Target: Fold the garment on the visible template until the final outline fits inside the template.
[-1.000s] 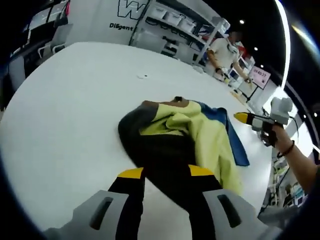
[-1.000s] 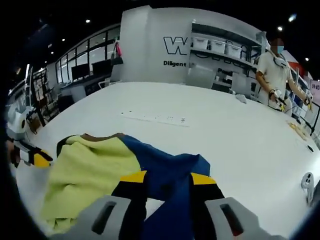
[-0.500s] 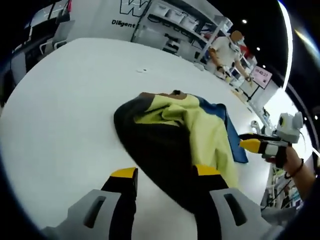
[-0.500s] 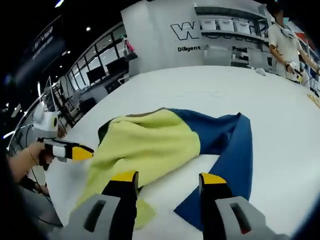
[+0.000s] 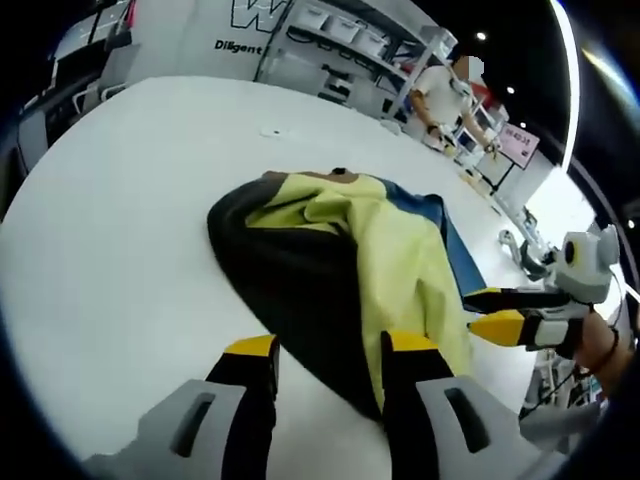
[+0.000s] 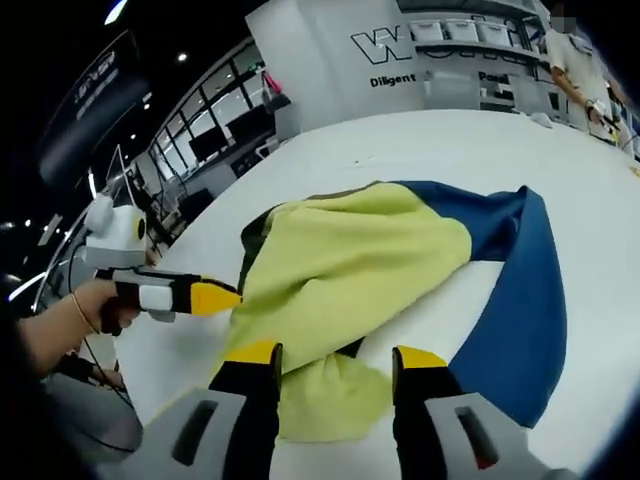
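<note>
A garment in black, yellow-green and blue lies crumpled on the white table. My left gripper stands open at its near black edge, and the cloth's edge runs between the jaws. The right gripper comes in from the right beside the yellow-green hem, held by a hand. In the right gripper view the yellow-green panel overlies the blue part. My right gripper is open over the yellow-green hem. The left gripper points in from the left.
A person stands at the far side near shelves with bins. A small white object lies on the table beyond the garment, and another small device sits at the right. Bare tabletop surrounds the cloth.
Both grippers' jaws have widened and drawn back from the cloth. The garment now lies lower and more spread, with the yellow-green panel laid out over the blue. The right gripper moved toward the near hem.
</note>
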The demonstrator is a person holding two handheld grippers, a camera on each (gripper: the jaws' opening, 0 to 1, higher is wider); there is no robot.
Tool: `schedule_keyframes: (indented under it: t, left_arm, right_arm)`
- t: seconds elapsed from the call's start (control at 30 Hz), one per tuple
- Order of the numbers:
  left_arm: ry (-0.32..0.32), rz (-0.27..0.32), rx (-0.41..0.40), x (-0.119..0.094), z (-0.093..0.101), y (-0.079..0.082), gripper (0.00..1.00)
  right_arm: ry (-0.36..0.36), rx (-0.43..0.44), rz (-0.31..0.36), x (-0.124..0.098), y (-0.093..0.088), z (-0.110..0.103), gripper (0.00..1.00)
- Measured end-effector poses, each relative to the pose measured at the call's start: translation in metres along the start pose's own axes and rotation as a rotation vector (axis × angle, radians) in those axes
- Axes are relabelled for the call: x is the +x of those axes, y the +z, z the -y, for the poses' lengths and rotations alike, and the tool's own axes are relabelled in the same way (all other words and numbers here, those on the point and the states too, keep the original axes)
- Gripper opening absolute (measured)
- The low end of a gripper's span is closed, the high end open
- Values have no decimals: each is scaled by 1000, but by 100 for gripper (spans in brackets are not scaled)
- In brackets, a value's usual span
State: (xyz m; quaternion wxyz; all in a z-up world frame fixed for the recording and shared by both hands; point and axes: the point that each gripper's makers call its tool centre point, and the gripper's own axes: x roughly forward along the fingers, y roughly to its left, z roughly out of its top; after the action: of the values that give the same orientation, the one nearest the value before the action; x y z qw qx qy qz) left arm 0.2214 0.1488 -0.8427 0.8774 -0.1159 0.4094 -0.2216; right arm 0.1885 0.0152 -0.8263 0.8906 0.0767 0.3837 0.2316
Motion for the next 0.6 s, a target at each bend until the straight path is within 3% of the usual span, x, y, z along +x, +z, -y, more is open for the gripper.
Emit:
schedule_keyframes:
  t: [0.07, 0.17, 0.27, 0.3, 0.33, 0.4, 0.6]
  left_arm:
    - [3, 5, -3, 0, 2, 0, 34]
    - [111, 11, 142, 2, -5, -1, 27]
    - [138, 16, 123, 8, 0, -6, 21]
    - [145, 23, 126, 9, -1, -5, 17]
    - [159, 16, 122, 10, -1, -5, 5]
    - [178, -1, 110, 8, -5, -8, 4]
    - [200, -12, 211, 3, -10, -5, 4]
  right_arm:
    - [13, 2, -5, 2, -2, -7, 38]
    - [5, -48, -24, 7, -9, -19, 31]
    - [-21, -82, -13, 10, -10, -24, 20]
    - [-27, -86, -8, 11, -9, -24, 17]
    - [-43, -90, -7, 13, -9, -22, 13]
    - [-66, -101, -18, 15, -9, -18, 0]
    - [-64, -105, -25, 8, -5, -14, 0]
